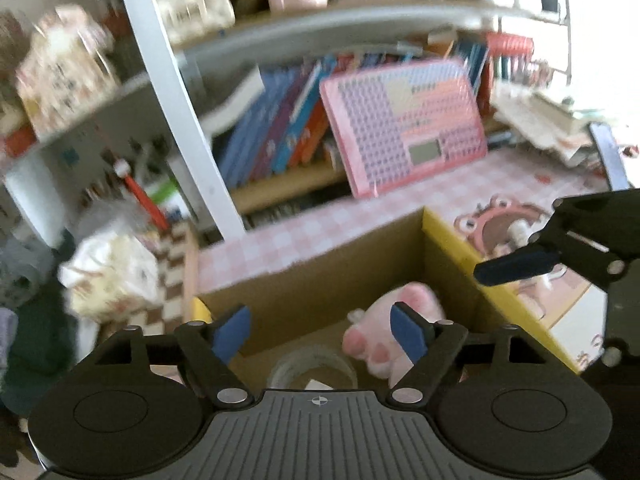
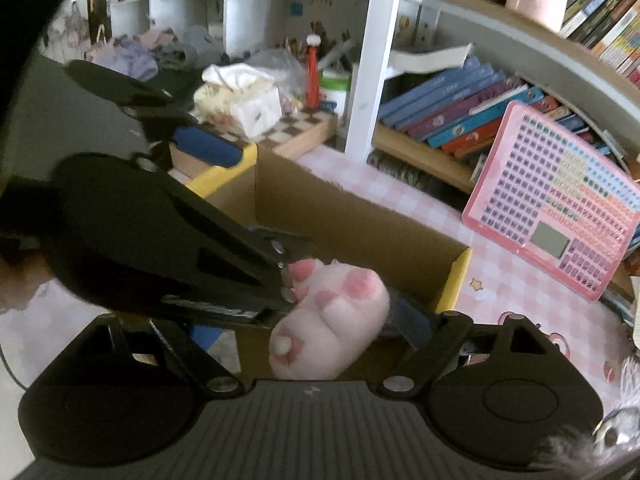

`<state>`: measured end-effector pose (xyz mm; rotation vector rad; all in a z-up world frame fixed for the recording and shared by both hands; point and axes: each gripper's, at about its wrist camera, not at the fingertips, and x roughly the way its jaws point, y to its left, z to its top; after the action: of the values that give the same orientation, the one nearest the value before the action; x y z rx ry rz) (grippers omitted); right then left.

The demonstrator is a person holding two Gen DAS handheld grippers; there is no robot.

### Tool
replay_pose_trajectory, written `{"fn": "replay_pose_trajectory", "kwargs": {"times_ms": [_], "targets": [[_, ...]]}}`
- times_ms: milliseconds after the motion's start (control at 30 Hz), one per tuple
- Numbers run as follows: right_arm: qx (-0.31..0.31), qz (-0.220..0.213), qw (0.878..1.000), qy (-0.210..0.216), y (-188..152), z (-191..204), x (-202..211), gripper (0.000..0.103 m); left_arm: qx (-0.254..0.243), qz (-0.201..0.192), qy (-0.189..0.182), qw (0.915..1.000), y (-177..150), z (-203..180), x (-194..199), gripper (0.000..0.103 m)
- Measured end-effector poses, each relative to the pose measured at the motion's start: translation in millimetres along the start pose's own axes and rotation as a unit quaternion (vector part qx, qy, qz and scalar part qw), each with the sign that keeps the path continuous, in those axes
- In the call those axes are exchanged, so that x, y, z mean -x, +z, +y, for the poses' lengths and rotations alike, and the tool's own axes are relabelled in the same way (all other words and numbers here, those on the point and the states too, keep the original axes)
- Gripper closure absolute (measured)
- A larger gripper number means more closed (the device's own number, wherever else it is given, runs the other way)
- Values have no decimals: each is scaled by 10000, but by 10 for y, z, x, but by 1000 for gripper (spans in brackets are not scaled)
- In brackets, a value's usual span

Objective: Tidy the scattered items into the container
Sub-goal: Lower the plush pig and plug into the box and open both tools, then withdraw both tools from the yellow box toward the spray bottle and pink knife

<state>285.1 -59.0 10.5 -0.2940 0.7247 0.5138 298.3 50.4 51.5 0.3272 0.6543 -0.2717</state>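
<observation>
Surface: pink checked tablecloth (image 1: 460,184) below bookshelves (image 2: 452,92).
Left gripper (image 1: 320,332): jaws spread, nothing between them, above the box.
Cardboard box (image 1: 320,280): open; pink paw plush (image 1: 396,316) and tape roll (image 1: 312,368) inside.
Right gripper (image 2: 316,332): jaws spread around the plush; contact unclear.

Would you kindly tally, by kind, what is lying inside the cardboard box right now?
Pink plush paw: 1
Clear tape roll: 1
Total in the cardboard box: 2, as far as the blurred views show; the box floor nearest both cameras is hidden.
</observation>
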Motion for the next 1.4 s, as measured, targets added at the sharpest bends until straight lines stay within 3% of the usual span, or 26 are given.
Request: {"fn": "replay_pose_trajectory", "kwargs": {"times_ms": [200,433,600,933,1400], "targets": [[-27,-266,9996,-23,-136,126,433,14,284,-433,122,9986,-121,11,583,23],[-50,-506,9985,-222,-405,243,947,12,368,-588,490,9964,-449,62,1192,21],[-291,-445,9979,-361,-642,292,1115,12,688,-557,508,9948,-737,82,1467,17],[-498,-349,9971,-462,-1048,598,1273,12,1019,-344,428,9933,-1194,-129,1666,17],[-670,45,9951,-728,-1523,915,1353,12,884,130,36,9960,-1658,-531,1661,16]]}}
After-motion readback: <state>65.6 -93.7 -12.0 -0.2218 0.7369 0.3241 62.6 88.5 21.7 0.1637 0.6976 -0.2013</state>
